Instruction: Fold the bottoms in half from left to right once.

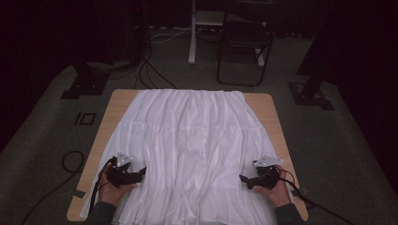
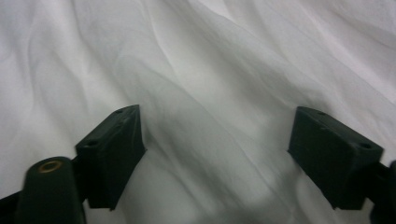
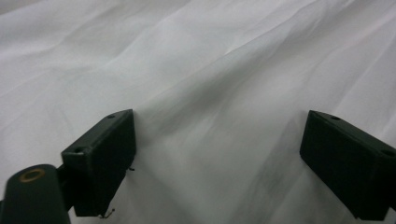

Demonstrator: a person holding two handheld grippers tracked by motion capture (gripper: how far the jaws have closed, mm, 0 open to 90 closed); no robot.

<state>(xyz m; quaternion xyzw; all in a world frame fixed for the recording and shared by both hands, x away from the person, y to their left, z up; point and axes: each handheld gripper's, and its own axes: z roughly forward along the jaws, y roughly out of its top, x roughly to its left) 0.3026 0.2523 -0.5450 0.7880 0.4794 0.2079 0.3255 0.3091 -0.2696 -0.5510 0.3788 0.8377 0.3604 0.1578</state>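
While hovering at the near hem: both tools spread, nothing pinched.

Spread flat over the wooden table [image 1: 117, 99] across the middle of the frame, white skirt [image 1: 187, 140], waistband at the upper edge, hem at the lower edge. Left gripper [image 1: 140, 174] at lower left and right gripper [image 1: 244, 179] at lower right, each with jaws wide apart over bare cloth, pointing inward toward the centre. Probably the start of a fold, though contact with the fabric hard to judge in the dim light. Next: lowering onto the cloth, closing on a layer near each side, then lifting evenly together.
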